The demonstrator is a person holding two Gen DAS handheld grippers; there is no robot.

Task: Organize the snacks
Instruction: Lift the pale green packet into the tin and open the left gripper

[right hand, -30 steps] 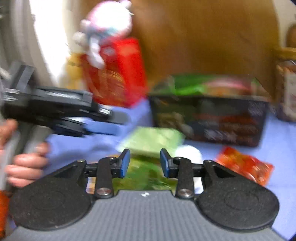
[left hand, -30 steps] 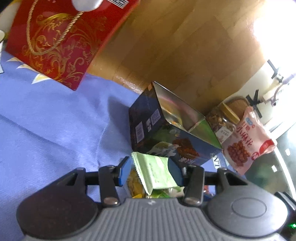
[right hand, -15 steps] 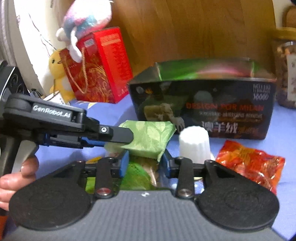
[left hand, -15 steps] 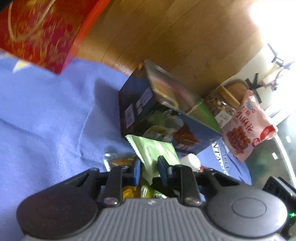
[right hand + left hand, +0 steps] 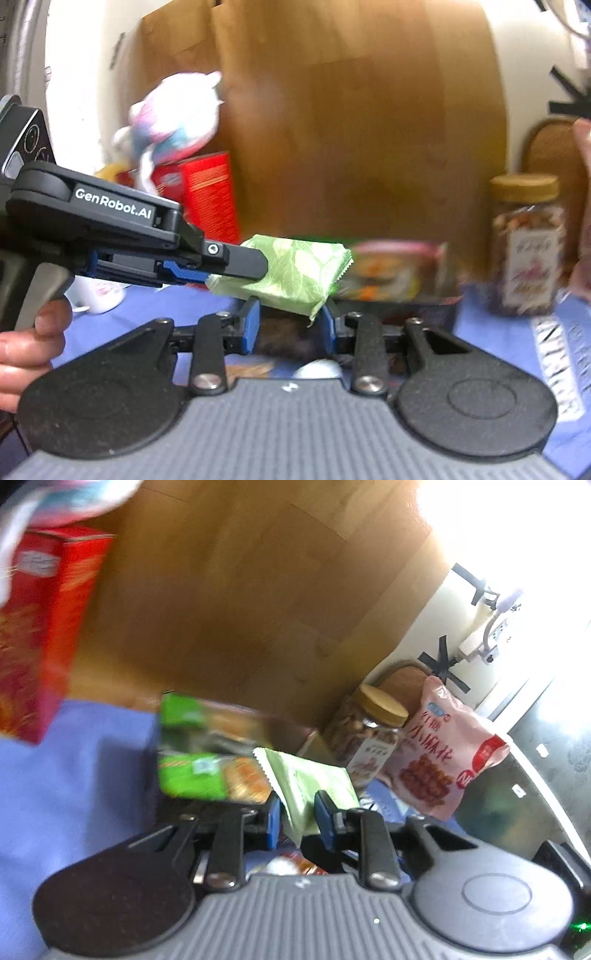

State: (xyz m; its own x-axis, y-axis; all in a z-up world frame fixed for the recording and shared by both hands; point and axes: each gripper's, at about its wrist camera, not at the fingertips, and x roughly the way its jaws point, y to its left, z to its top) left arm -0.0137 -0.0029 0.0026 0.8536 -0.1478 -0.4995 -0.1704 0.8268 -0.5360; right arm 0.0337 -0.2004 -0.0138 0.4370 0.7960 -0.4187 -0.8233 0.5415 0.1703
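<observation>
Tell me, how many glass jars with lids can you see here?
1. A jar with a tan lid stands at the back against the wall, beside the pink snack bag. Others may be hidden behind the box or out of frame.

A wood-panelled wall (image 5: 351,122) is seen at 12 o'clock; strong window glare (image 5: 517,524) is cast at 2 o'clock.
</observation>
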